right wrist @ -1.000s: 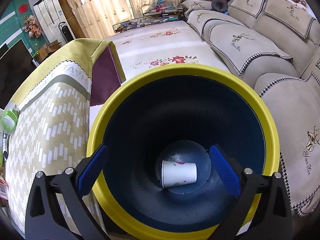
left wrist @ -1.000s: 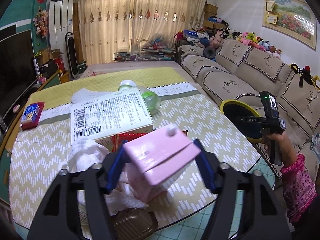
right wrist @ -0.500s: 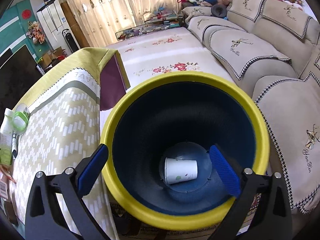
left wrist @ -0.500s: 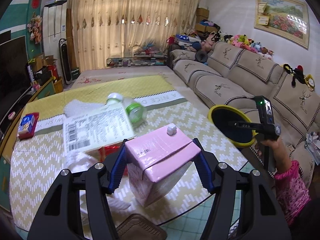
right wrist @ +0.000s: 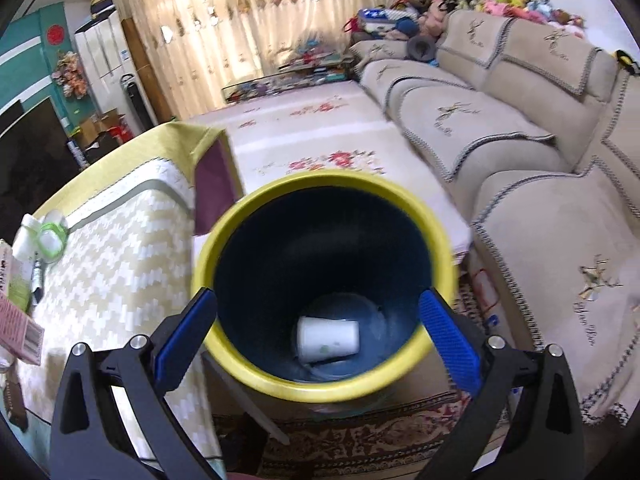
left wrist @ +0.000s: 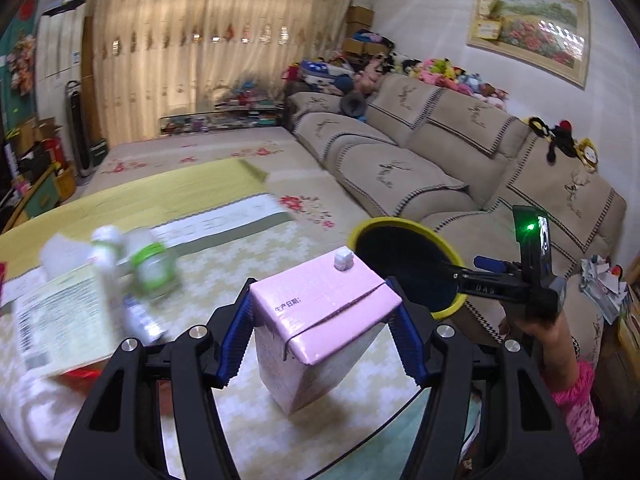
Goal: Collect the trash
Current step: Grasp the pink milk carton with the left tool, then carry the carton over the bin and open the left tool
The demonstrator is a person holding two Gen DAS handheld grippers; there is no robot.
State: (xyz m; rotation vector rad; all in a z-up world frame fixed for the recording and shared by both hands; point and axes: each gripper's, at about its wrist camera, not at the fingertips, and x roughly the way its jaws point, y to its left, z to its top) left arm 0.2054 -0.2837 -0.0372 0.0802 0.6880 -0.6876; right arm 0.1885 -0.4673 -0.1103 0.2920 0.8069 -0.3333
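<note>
My left gripper (left wrist: 320,332) is shut on a pink milk carton (left wrist: 316,320) and holds it in the air above the table's right edge. My right gripper (right wrist: 316,332) is shut on a blue bin with a yellow rim (right wrist: 248,372), held beside the table. The bin also shows in the left wrist view (left wrist: 404,264), just right of and beyond the carton. A white paper cup (right wrist: 328,338) lies in the bin's bottom. A clear bottle with a green band (left wrist: 148,260) and a printed flat box (left wrist: 60,320) lie on the table.
The table (left wrist: 224,260) has a yellow patterned cloth, with white tissue (left wrist: 32,400) and a red wrapper (left wrist: 80,372) at the lower left. A beige sofa (left wrist: 440,160) runs along the right. A floral mat (right wrist: 320,132) covers the floor beyond.
My left gripper has lifted the pink carton off the table and carried it right toward the bin. My right gripper has drawn the bin back and up, closer to the table edge.
</note>
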